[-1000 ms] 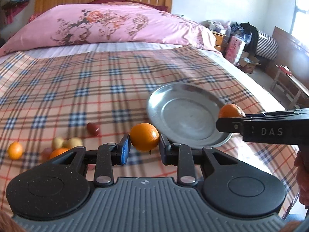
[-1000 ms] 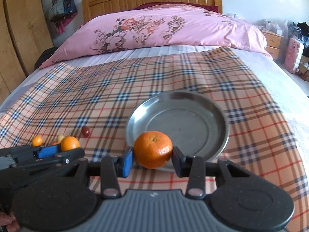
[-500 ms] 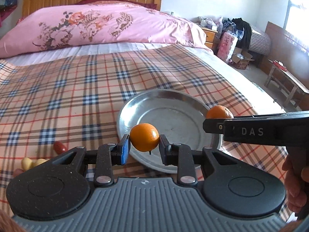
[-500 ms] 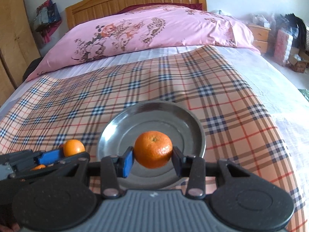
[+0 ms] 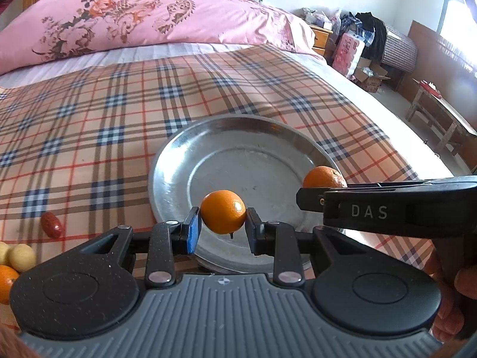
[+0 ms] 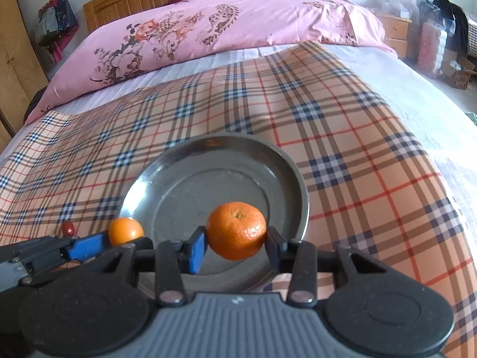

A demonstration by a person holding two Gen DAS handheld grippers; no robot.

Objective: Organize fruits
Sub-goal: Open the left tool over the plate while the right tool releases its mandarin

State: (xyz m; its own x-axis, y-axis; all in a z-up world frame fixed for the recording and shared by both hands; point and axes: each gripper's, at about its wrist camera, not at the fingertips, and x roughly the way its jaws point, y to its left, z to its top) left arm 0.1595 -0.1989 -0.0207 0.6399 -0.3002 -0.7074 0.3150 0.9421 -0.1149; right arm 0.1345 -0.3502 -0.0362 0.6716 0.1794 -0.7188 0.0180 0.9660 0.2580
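Left wrist view: left hand-held gripper (image 5: 223, 229) clenched on small smooth orange citrus fruit (image 5: 223, 211), pads pressing both sides, fruit held in the air over near rim of round silver metal plate (image 5: 184, 161). Plate flat on plaid tan-red-blue bedspread (image 5: 89, 125), nothing lying in it. Right hand-held gripper (image 5: 301, 198) entering from right edge, black arm marked "DAS", with larger dimpled orange tangerine (image 5: 324, 177) showing just behind its tip, above plate's right rim. Off to the left on bedspread: dark red oval date-like fruit (image 5: 51, 224), pale yellow round fruits (image 5: 21, 257), another orange fruit (image 5: 6, 280) at frame edge. Pink floral quilt (image 5: 143, 21) beyond, at head of bed.

Right wrist view: right hand-held gripper (image 6: 235, 247) grasping larger dimpled orange tangerine (image 6: 236, 230), stem end facing camera, hanging over plate's (image 6: 298, 179) near half. Left hand-held gripper (image 6: 125, 243) at lower left, blue pad visible, small smooth orange citrus fruit (image 6: 125, 231) at its tip by plate's left rim. Dark red oval date-like fruit (image 6: 68, 228) just left of that, on bedspread (image 6: 357, 149).
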